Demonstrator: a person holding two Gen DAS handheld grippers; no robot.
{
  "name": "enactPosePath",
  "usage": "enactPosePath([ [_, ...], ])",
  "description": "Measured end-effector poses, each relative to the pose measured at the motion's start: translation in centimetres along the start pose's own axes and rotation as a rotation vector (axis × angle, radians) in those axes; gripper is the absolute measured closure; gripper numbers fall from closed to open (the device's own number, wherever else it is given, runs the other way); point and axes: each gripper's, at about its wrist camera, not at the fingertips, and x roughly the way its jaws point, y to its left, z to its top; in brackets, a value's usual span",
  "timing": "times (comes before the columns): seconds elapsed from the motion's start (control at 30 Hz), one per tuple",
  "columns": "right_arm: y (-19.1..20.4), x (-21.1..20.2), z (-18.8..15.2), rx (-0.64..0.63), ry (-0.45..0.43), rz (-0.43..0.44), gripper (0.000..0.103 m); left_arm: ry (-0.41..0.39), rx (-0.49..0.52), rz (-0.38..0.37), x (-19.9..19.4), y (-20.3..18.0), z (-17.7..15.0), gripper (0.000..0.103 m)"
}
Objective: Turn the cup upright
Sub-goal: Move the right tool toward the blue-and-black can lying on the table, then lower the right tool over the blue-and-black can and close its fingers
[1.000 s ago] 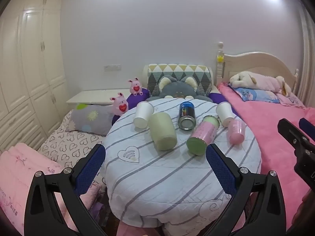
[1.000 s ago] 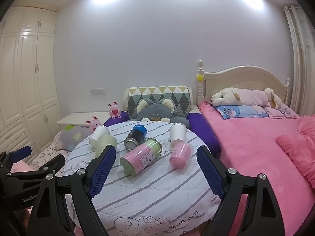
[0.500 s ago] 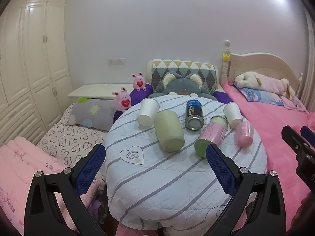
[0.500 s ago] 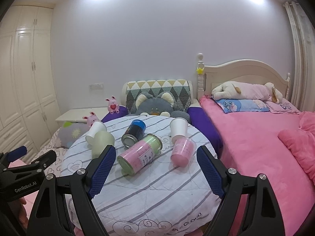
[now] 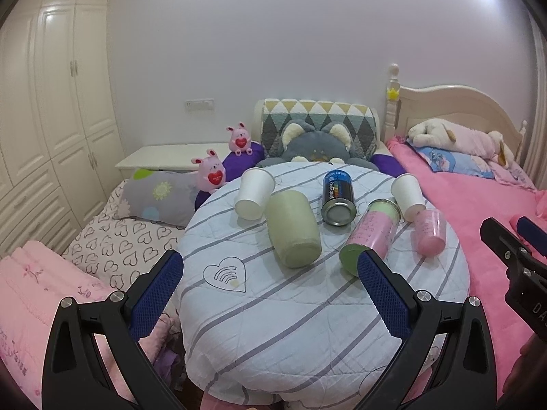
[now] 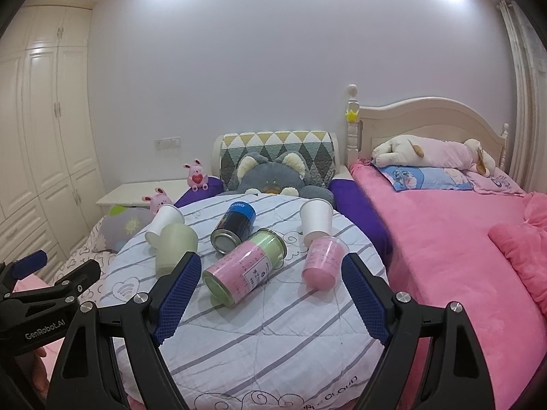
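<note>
So there's a round tabletop (image 5: 307, 307) covered in a white quilted cloth with grey stripes, and a bunch of cylinders lie tipped over on it. On the far left is a white paper cup (image 5: 254, 193), on its side with its base toward the camera. Just beside it, nearer and a bit right, lies a pale green frosted plastic cup (image 5: 294, 229), also down on its side. In the middle sits a dark blue metal can (image 5: 337, 198) on its side, and right of that a pink-and-green labelled tin canister (image 5: 371, 235), lying diagonally. Far right there's a second white paper cup (image 5: 407, 193), and touching it on the near side is a translucent pink plastic cup (image 5: 429, 237); both are tipped over.

The left gripper (image 5: 270, 283) hangs at the near edge of the tabletop with its blue-padded jaws spread wide, nothing in it, roughly lined up with the pale green cup. The right gripper (image 6: 270, 283) is also wide apart and empty, sitting near the canister and pink cup.

Behind the tabletop there's a grey plush cat (image 5: 318, 143), and a pink-blanketed bed (image 6: 444, 256) on the right.
</note>
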Motion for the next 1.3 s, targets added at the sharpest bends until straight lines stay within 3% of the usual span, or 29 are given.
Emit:
enactPosePath([
  [0.5,0.2,2.6,-0.4,0.014,0.030,-0.003,0.017,0.048,-0.011,0.010,3.3,0.6,-0.1,0.000],
  [1.03,2.9,9.2,-1.5,0.037,0.156,0.029,0.017,0.137,-0.078,0.034,9.0,4.0,-0.3,0.000],
  [1.3,1.7,13.4,-2.1,0.165,0.222,-0.001,0.017,0.156,-0.069,0.016,11.3,4.0,-0.2,0.000],
])
